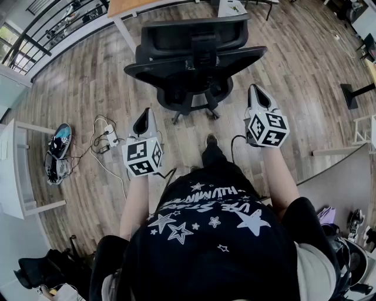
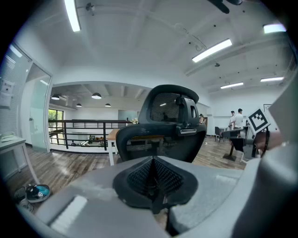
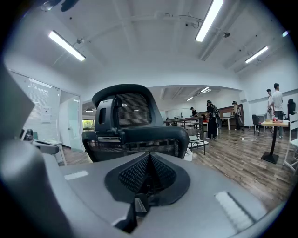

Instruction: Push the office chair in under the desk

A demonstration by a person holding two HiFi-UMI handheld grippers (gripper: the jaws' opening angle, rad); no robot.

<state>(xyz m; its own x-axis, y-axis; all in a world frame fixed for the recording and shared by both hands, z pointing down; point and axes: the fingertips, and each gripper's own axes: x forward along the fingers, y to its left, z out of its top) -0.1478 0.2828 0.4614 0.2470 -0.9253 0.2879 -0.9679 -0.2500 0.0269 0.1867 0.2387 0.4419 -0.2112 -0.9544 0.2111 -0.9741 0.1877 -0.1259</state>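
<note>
A black mesh-back office chair (image 1: 194, 59) stands on the wood floor, its back turned toward me, in front of a wooden-topped desk (image 1: 132, 7) with white legs. My left gripper (image 1: 145, 117) is shut and empty, held short of the chair's left side. My right gripper (image 1: 257, 94) is also shut and empty, short of the chair's right side. In the left gripper view the chair's back and headrest (image 2: 170, 121) fill the middle beyond the closed left gripper (image 2: 153, 174). The right gripper view shows the same chair back (image 3: 135, 139) beyond the closed right gripper (image 3: 149, 174).
A power strip with tangled cables (image 1: 106, 138) lies on the floor at the left, beside a white table (image 1: 17, 170) and a round blue-black object (image 1: 59, 141). A stand base (image 1: 352, 94) sits at the right. People stand far back (image 3: 274, 104). A black railing (image 2: 79, 130) runs behind the desk.
</note>
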